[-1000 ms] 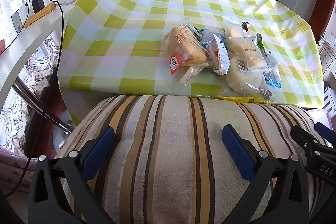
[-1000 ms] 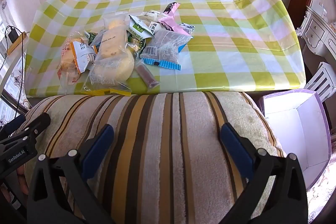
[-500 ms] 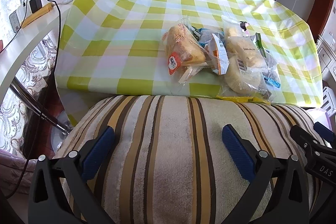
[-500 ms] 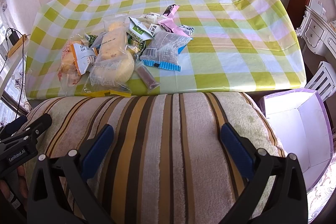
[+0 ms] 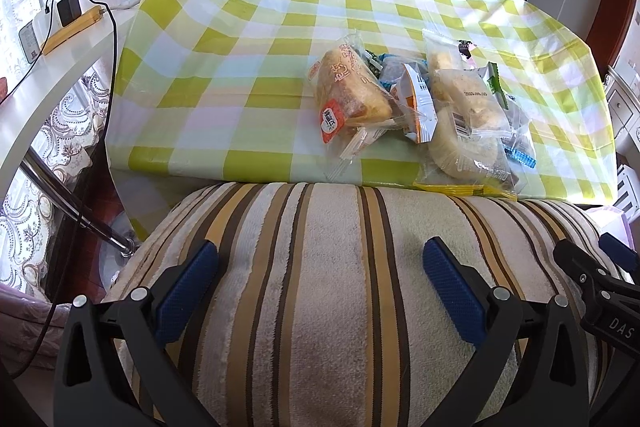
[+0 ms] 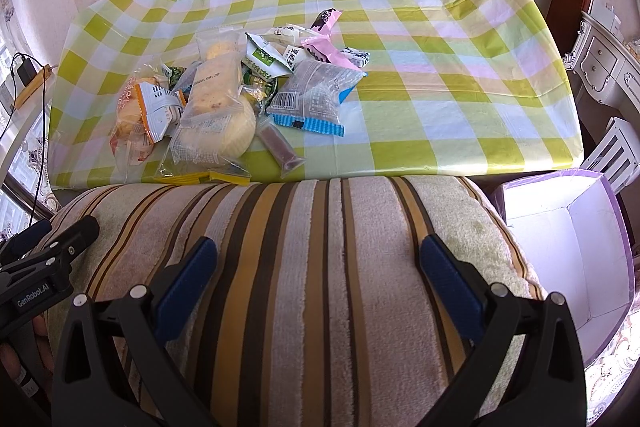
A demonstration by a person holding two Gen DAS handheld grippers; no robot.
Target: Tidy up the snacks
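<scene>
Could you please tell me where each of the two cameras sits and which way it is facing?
Left wrist: on the open left gripper, above a striped cushion, facing the checked table; the right gripper's tip shows at the right edge.
Right wrist: on the open right gripper, facing the same way; a purple box at right, the left gripper's tip at left.
Shared: cushion, table, snack pile.

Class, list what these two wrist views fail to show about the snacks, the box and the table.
- Table's near edge: both views, hidden behind striped cushion.
- Purple box: right wrist view, floor partly hidden by cushion; sunlight washes out the inside.
- Lower snacks in pile: both views, covered by upper packets.
- Packet print: too small.
</scene>
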